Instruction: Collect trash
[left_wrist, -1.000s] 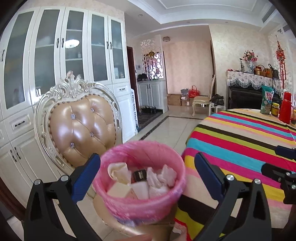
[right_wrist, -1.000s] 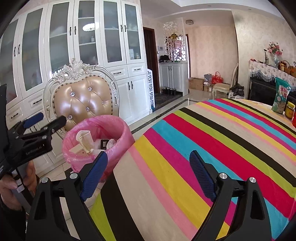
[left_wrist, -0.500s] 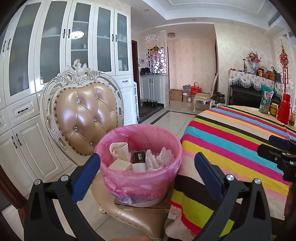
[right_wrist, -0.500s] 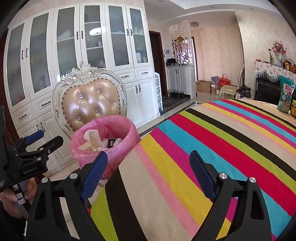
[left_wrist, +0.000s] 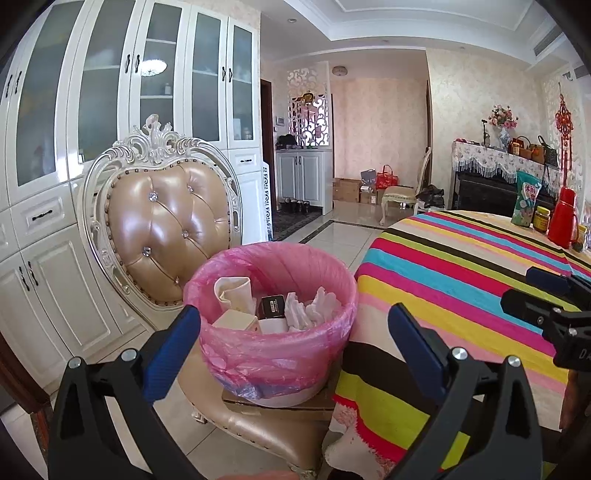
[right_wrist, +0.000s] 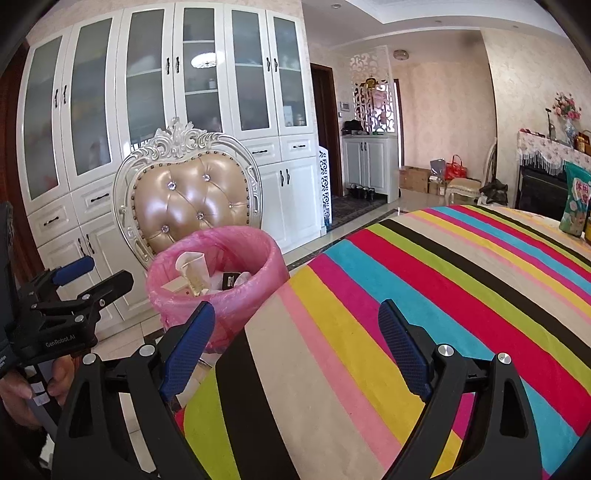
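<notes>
Both grippers are hovering empty beside a bin that is already holding the trash.

The striped table (right_wrist: 424, 295) is showing no litter on the part in view, while the pink-lined bin (left_wrist: 273, 332) is sitting on the chair (left_wrist: 166, 236), holding a paper cup (left_wrist: 234, 295) and crumpled tissues (left_wrist: 310, 306). Doing this well probably means scanning the cloth before reaching. The left gripper (left_wrist: 293, 332) is pointing slightly downward at the bin, jaws spread; the right gripper (right_wrist: 297, 343) is tilting over the table edge, jaws spread wide too.
</notes>
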